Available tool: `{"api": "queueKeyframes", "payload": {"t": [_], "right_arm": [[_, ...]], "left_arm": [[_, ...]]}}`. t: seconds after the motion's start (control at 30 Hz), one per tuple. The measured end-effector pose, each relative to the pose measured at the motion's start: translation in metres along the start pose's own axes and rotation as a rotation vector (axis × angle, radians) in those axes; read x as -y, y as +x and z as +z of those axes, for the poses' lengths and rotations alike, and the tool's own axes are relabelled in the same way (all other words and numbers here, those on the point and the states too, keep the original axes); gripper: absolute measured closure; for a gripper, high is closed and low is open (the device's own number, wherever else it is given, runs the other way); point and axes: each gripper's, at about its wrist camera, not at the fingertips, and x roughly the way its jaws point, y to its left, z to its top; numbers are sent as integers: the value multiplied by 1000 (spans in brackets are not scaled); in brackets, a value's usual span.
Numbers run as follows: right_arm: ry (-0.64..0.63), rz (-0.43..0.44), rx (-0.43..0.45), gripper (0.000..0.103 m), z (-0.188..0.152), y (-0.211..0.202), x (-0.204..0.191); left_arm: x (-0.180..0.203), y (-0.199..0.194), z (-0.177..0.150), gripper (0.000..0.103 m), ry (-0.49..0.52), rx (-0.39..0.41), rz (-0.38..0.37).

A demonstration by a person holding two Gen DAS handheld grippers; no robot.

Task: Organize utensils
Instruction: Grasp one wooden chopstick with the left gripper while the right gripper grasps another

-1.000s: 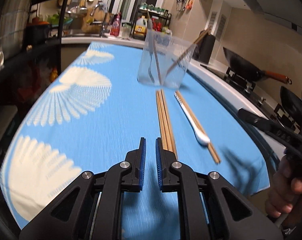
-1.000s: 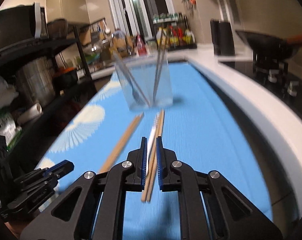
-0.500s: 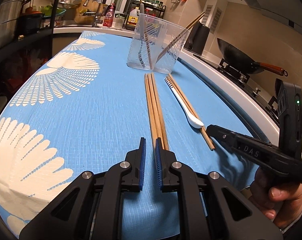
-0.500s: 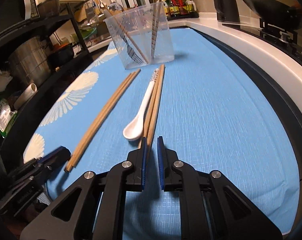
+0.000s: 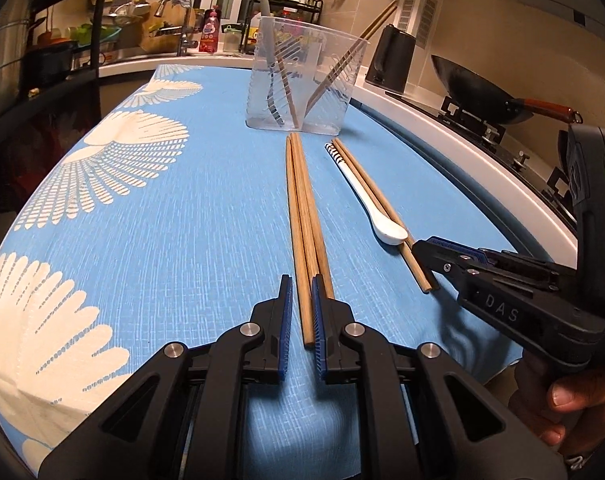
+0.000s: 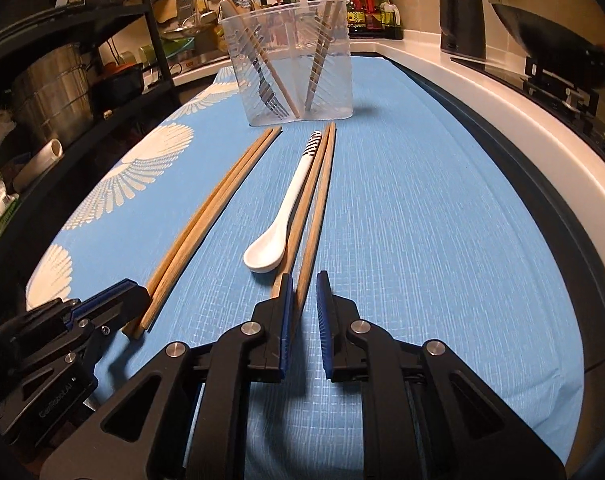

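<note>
At the near edge of the blue tablecloth [image 5: 190, 216], the left gripper [image 5: 301, 312] and right gripper [image 6: 304, 312] each sit with fingers slightly apart, straddling the near ends of a chopstick pair but not yet pinching. This looks like the pick-up step; next, each should squeeze shut and lift. Counted: left pair of chopsticks [image 5: 302, 208], right pair of chopsticks [image 6: 314, 204], one white spoon [image 6: 280, 224] between them; farther off, one clear tub [image 6: 290, 60] holds a fork and more chopsticks.

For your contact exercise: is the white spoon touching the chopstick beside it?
Touching. In the right wrist view the spoon lies against the chopstick, no cloth between them.
</note>
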Motion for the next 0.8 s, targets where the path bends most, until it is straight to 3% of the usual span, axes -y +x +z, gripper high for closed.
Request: {"api": "queueKeyframes", "payload": {"t": [0.23,0.53,0.8], "right_arm": [[-13,-44,-23,97,3,1,-2],[15,-90,-23,98,2,-3,11],[39,-143,13,98,-6,-9,21]], "left_arm": [[-7,2,2,93,-25,-6,40],[8,3,-3,96,110,30,86],[-6,-16,-18,97,52,106,188]]}}
